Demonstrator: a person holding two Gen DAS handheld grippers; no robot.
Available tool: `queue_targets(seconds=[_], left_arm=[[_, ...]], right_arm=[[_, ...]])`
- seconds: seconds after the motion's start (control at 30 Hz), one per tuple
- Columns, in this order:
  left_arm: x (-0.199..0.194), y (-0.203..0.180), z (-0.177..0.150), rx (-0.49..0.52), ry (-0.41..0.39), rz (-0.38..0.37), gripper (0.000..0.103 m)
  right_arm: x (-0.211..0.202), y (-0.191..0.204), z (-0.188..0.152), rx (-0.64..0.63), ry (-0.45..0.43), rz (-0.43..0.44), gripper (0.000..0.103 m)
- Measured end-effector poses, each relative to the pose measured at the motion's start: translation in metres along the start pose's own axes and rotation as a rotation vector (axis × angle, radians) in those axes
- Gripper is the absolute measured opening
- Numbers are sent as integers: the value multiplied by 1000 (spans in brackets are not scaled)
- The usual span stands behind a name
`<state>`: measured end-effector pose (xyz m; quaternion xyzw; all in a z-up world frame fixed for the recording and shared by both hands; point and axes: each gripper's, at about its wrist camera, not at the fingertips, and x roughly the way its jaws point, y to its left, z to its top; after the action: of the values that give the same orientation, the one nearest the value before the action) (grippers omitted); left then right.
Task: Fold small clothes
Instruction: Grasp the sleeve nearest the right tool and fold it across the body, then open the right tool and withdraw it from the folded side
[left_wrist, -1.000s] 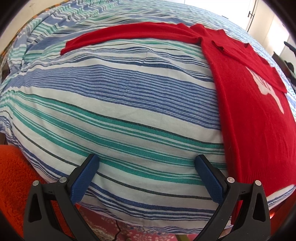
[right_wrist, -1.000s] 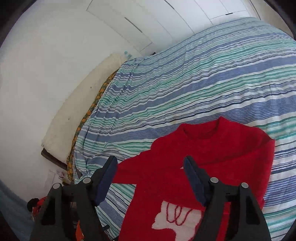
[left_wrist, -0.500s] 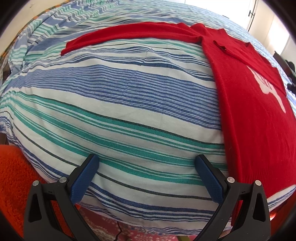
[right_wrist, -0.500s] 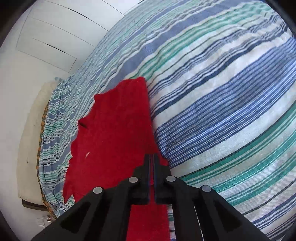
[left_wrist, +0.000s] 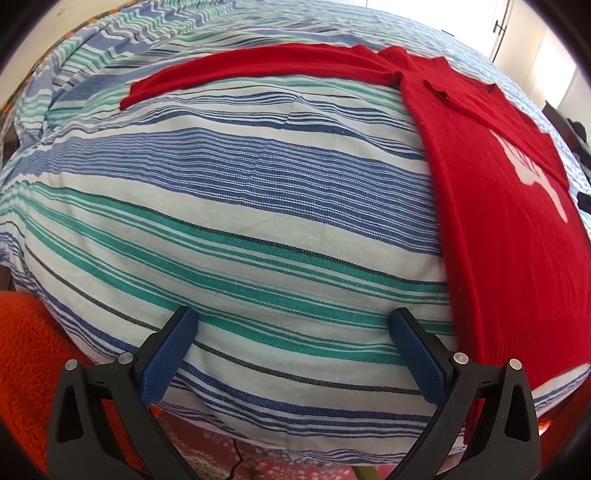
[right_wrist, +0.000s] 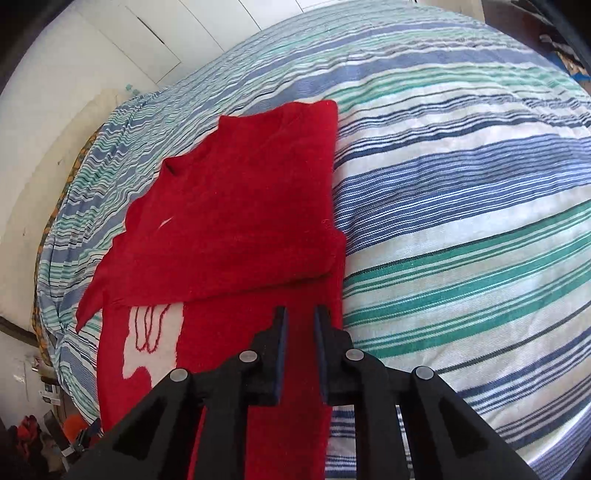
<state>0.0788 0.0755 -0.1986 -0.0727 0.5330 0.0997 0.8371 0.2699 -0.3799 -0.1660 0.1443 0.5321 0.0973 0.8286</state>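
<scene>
A small red sweater (left_wrist: 495, 229) with a white print lies flat on the striped bed (left_wrist: 258, 206). One sleeve (left_wrist: 258, 66) stretches out to the left across the bed. The other sleeve (right_wrist: 236, 221) lies folded over the body. My left gripper (left_wrist: 291, 343) is open and empty, over the bed's near edge, left of the sweater. My right gripper (right_wrist: 299, 328) hovers over the sweater's right edge below the folded sleeve, its jaws slightly apart with nothing between them.
An orange fleece cloth (left_wrist: 26, 354) lies at the bed's near left corner. A patterned rug (left_wrist: 258, 461) shows below the bed edge. White cupboard doors (right_wrist: 155, 40) stand behind the bed. Clutter (right_wrist: 33, 432) sits on the floor at the bed's far side.
The right gripper shut, swung round over the sweater's right edge, and has now parted slightly. The sleeve lies folded over the body. The left gripper has barely moved.
</scene>
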Motion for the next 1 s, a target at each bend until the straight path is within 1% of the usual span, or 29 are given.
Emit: queue_targets(seconds=[0.1, 0.17, 0.23, 0.33, 0.4, 0.47, 0.57, 0.67, 0.73, 0.83, 0.9, 1.0], left_arm=[[1, 0, 1, -3, 2, 1, 103], [1, -1, 1, -4, 2, 2, 103], [1, -1, 1, -4, 1, 2, 103], [0, -2, 1, 0, -2, 0, 103], [0, -2, 1, 3, -3, -1, 103], [0, -1, 0, 4, -4, 0, 103], [0, -1, 0, 3, -3, 1, 103], [-1, -1, 0, 2, -2, 2, 103], [-1, -1, 0, 2, -2, 1, 103], [-1, -1, -1, 4, -3, 1, 103], [-1, -1, -1, 4, -2, 1, 103], [-1, 0, -1, 1, -2, 1, 103]], right_arm=[[-34, 30, -22, -181, -35, -35, 25], [-51, 47, -47, -279, -42, -44, 34], [-60, 58, -76, -342, -38, -51, 35], [-58, 64, -116, -367, -13, -65, 35], [-52, 58, -138, -336, 24, -66, 35], [-45, 55, -154, -309, 45, -94, 36], [-53, 53, -160, -282, 13, -116, 35], [-70, 52, -157, -238, -49, -129, 35], [-83, 52, -154, -241, -92, -151, 35], [-107, 49, -146, -286, -139, -222, 36], [-123, 45, -143, -330, -164, -285, 37], [-144, 37, -148, -393, -197, -376, 43]])
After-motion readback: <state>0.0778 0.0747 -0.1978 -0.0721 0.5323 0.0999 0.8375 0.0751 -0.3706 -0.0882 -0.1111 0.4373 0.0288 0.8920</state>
